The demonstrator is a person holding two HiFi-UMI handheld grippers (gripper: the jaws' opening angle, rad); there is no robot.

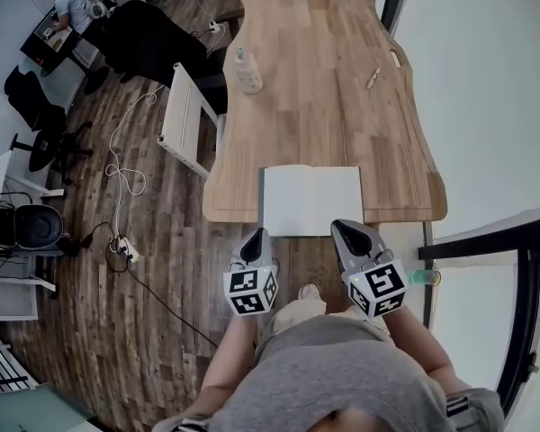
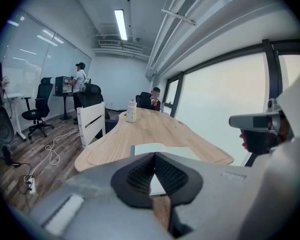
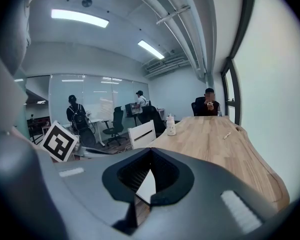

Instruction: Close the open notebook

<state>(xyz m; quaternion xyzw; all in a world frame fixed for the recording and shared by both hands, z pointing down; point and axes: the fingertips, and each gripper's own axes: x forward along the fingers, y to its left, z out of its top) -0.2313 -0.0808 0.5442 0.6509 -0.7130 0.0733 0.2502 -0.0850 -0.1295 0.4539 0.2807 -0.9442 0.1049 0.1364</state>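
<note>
The open notebook [image 1: 310,201] lies flat with blank white pages on the wooden table [image 1: 342,106], overhanging its near edge. Both grippers hover just short of that edge and point at the book. My left gripper [image 1: 256,241] is by the book's near-left corner, my right gripper [image 1: 351,232] by its near-right part. Neither touches it. In the left gripper view the shut jaws [image 2: 154,154] meet in front of the notebook [image 2: 180,150]. In the right gripper view the jaws [image 3: 150,150] also meet, with a strip of white page [image 3: 146,186] showing below them.
A white bottle [image 1: 246,70] stands at the table's far left and a pen [image 1: 373,78] lies at the far right. A white chair [image 1: 184,120] stands left of the table, with cables [image 1: 126,169] on the floor. Other people are at the room's far end.
</note>
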